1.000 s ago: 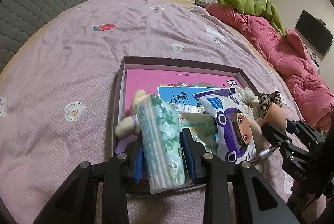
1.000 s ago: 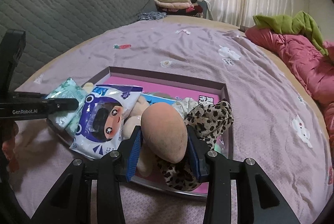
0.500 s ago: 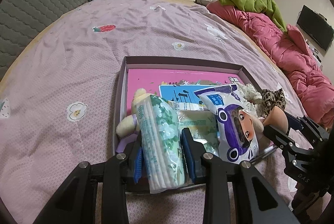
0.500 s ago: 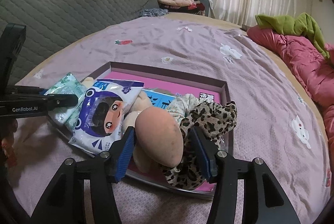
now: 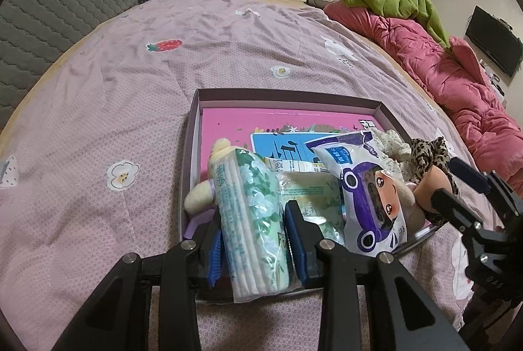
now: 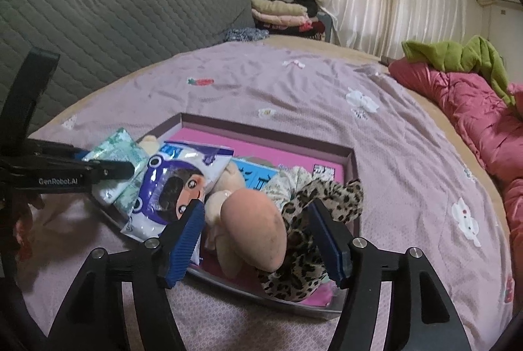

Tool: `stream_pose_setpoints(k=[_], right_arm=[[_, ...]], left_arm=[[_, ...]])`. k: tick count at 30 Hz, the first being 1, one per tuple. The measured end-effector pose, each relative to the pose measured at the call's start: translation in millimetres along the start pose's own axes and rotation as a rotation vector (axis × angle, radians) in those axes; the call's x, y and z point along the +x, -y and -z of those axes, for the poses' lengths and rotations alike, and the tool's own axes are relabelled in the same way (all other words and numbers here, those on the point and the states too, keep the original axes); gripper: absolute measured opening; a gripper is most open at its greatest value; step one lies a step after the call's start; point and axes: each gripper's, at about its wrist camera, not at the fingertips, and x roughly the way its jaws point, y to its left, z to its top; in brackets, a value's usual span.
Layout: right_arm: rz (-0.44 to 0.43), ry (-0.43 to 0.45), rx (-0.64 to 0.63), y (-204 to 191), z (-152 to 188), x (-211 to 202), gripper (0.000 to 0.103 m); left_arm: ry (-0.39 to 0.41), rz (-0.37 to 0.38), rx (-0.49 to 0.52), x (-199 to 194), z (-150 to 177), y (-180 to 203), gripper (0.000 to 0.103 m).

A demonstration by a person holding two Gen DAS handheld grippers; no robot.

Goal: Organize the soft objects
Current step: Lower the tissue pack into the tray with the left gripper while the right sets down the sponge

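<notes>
Much of the shallow box [image 5: 193, 135] on the bed [image 5: 130, 89] is covered by the things heaped at its near end, so only the far part of its pink floor shows. A cream plush toy [image 5: 199, 197] is mostly buried: in the left wrist view only an ear and a paw stick out at about 9 o'clock from the green tissue pack [image 5: 251, 220]. Under the purple cartoon packet [image 5: 372, 197] lies a pale wipes pack [image 5: 310, 197], half hidden. The left hand-held gripper [image 5: 253, 240] is clamped on the green tissue pack, its blue pads pressing both sides, and the pack stands upright over the near edge of the box. The right hand-held gripper [image 6: 258, 240] is opening; the peach egg-shaped sponge [image 6: 255, 226] sits between its fingers, and the pads seem to stand clear of it, though the sponge's right flank is hard to see. The sponge rests on the leopard-print scrunchie [image 6: 327, 204], which lies at 3 o'clock from it, inside the box.
</notes>
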Motion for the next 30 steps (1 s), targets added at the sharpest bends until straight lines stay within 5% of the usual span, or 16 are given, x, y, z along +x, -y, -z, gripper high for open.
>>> stream_pose_setpoints(k=[11, 15, 30], right_arm=[[0.023, -0.009, 0.013, 6, -2, 0, 0.07], [0.025, -0.011, 0.013, 6, -1, 0, 0.07], [0.033, 0.021, 0.013, 8, -1, -12, 0.072]], left_arm=[[0.021, -0.002, 0.01, -5, -3, 0, 0.037], [0.042, 0.006, 0.011, -11, -3, 0, 0.051], [0.161, -0.031, -0.048, -35, -8, -15, 0.057]])
